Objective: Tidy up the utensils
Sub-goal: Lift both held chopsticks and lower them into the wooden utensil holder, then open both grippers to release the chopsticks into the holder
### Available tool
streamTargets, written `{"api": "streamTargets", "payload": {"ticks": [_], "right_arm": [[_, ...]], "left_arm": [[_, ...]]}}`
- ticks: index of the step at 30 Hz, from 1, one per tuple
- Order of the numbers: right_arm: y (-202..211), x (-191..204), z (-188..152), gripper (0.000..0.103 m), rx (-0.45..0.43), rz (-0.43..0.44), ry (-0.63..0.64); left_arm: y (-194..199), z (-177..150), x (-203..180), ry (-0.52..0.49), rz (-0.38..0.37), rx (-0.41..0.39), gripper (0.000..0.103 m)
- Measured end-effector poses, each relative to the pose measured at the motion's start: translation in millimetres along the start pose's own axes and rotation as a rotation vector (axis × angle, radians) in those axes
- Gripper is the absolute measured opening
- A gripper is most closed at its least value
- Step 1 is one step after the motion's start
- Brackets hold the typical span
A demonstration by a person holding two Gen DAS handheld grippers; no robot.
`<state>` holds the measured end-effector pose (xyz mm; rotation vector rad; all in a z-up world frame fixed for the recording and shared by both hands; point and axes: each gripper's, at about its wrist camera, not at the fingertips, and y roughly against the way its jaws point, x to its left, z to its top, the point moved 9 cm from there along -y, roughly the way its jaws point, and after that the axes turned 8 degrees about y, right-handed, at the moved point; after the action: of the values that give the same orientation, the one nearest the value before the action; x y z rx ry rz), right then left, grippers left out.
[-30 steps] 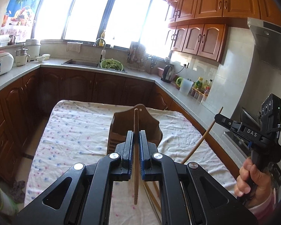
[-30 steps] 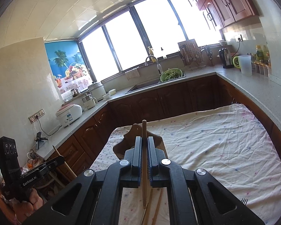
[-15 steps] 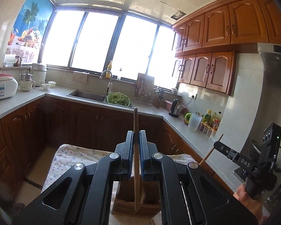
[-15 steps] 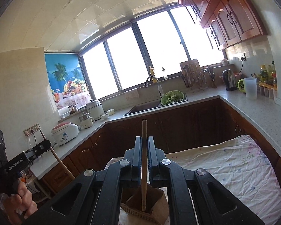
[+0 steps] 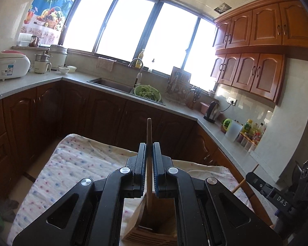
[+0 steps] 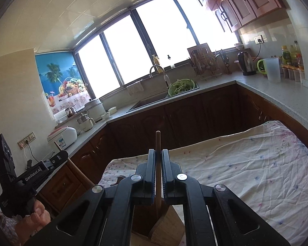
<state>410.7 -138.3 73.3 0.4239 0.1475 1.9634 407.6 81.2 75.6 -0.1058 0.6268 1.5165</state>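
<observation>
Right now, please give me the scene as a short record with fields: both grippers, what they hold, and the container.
left gripper: shut on a wooden chopstick, upright
right gripper: shut on another chopstick, upright
wooden holder: directly below both sticks, on the spotted cloth
lower stick ends: just above or inside the holder, cannot tell
task status: sticks not yet released

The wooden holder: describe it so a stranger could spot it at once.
Find the table under the dotted cloth in mid-kitchen. At its near end stands the wooden holder, an open-topped box with a slatted front, directly below both grippers' chopsticks. It is the only wooden box on the cloth.
</observation>
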Motion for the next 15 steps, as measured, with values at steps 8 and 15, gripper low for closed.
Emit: {"api": "streamTargets", "payload": {"ticks": [8,15], "right_arm": [[-4,-6,-12,0.006,0.011,-0.02,-0.003],[-5,-9,-15,0.006,0.027,-0.023,-0.019]], "left_arm": [[-17,-35,2,-0.037,0.026,0.06,0.006],[-17,-33,1,-0.045,0.028,0.078,0.006]]}}
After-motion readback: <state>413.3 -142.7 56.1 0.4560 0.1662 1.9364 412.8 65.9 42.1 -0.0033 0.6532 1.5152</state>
